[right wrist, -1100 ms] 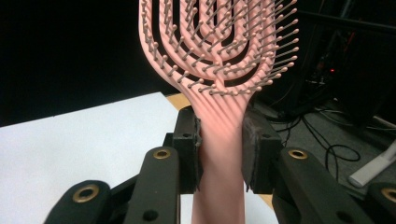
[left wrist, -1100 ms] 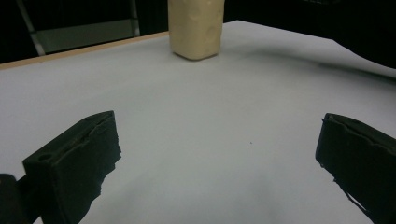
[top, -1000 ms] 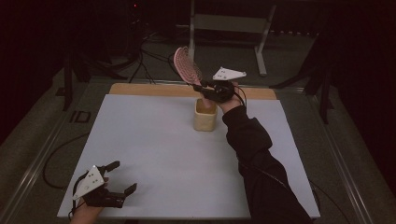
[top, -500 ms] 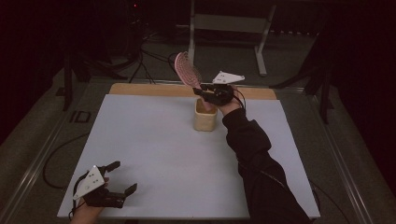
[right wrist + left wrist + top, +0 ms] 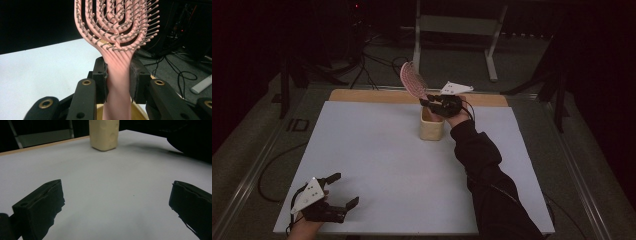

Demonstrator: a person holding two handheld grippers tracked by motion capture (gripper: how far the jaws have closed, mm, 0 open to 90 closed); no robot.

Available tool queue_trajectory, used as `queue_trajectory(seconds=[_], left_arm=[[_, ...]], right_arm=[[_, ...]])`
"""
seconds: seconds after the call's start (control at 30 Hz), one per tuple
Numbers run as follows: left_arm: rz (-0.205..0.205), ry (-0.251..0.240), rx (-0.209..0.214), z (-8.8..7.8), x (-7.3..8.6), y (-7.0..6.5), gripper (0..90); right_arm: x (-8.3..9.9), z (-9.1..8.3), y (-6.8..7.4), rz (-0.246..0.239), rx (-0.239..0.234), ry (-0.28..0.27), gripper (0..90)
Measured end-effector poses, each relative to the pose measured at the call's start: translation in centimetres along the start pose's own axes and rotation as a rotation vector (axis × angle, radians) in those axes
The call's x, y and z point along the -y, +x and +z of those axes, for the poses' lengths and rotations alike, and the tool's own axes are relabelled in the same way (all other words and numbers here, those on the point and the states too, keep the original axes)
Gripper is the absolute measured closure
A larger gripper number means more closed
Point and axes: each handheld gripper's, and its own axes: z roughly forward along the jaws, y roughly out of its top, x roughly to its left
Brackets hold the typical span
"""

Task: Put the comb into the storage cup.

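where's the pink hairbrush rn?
High view: pink hairbrush is clamped by its handle in the right gripper, bristle head up, directly above the cream holder near the table's far edge.

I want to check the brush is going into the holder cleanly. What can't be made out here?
- Handle end of the pink hairbrush: right gripper view, cut off by the bottom edge, blurred.
- Inside of the beige holder: high view, covered by the right gripper.
- Holder's top: left gripper view, cut by the upper edge.
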Motion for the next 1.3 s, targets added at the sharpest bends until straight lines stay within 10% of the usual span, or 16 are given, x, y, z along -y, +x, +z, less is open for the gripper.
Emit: queue_trajectory(seconds=[0.77,1.03,1.3], left_arm=[[0.005,0.008,0.002,0.1,0.0,0.0,0.0],[0.008,0.008,0.004,0.1,0.0,-0.1,0.0],[0.009,0.006,0.0,0.1,0.0,-0.1,0.0]], right_arm=[[1.6,-0.3,0.2,0.008,0.026,0.05,69.5],[1.9,-1.3,0.0,0.054,0.01,0.076,9.8],[1.7,-2.5,-0.3,0.072,0.01,0.077,8.2]])
